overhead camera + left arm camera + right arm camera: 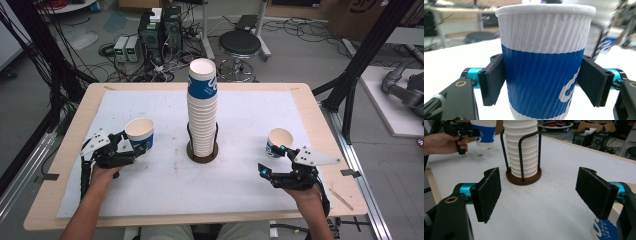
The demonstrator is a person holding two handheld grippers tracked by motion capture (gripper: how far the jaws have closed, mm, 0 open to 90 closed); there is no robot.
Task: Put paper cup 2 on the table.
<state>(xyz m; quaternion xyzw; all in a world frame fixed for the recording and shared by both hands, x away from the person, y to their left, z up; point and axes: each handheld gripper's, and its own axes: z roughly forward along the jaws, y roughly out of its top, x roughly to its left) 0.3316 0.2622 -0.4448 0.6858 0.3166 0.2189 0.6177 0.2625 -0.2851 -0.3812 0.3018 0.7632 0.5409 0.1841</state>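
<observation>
Left gripper view: paper cup [544,62] upright, clamped between both jaws.

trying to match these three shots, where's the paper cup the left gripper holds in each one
High view: paper cup at left, in the left gripper.
Left gripper view: paper cup at centre, between the pads.
Right gripper view: paper cup at top left, cropped.
Shared landmark: the stack of cups in its wire holder.

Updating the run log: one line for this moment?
left gripper: shut on paper cup | right gripper: open | cup stack: in holder
</observation>
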